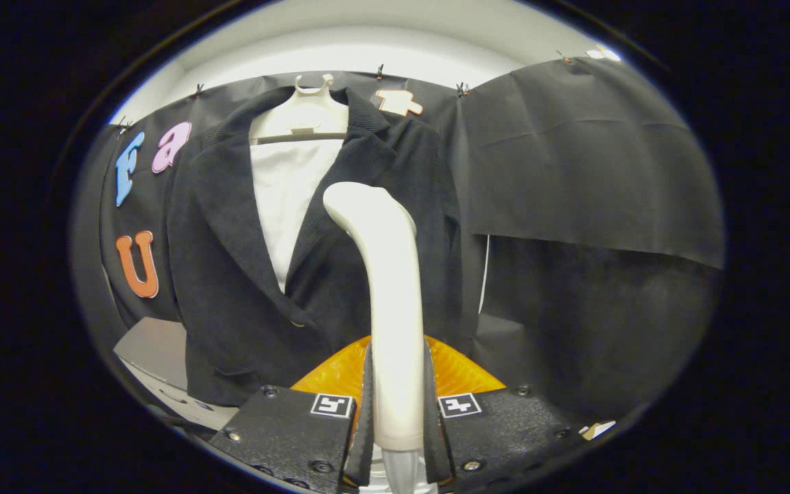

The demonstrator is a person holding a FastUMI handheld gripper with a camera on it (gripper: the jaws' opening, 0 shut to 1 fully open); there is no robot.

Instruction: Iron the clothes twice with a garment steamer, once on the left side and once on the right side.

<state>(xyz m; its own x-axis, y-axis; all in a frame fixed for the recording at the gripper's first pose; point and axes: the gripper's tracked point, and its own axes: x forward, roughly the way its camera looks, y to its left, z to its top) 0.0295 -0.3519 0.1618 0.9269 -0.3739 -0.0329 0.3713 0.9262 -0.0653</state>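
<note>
Tongs (397, 412) clamp steamer (388, 288) handle, head before jacket (244, 261).

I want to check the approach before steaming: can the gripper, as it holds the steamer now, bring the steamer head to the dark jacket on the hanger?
Probably yes. The gripper is shut on the steamer, whose head rises in front of the jacket on its hanger, and nothing stands between them.

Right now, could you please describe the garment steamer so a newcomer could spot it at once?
Find the dark jacket hanging on the booth wall. In front of it, the garment steamer stands upright, clamped in the gripper. It is the one smooth, cream, curved-topped wand.
</note>
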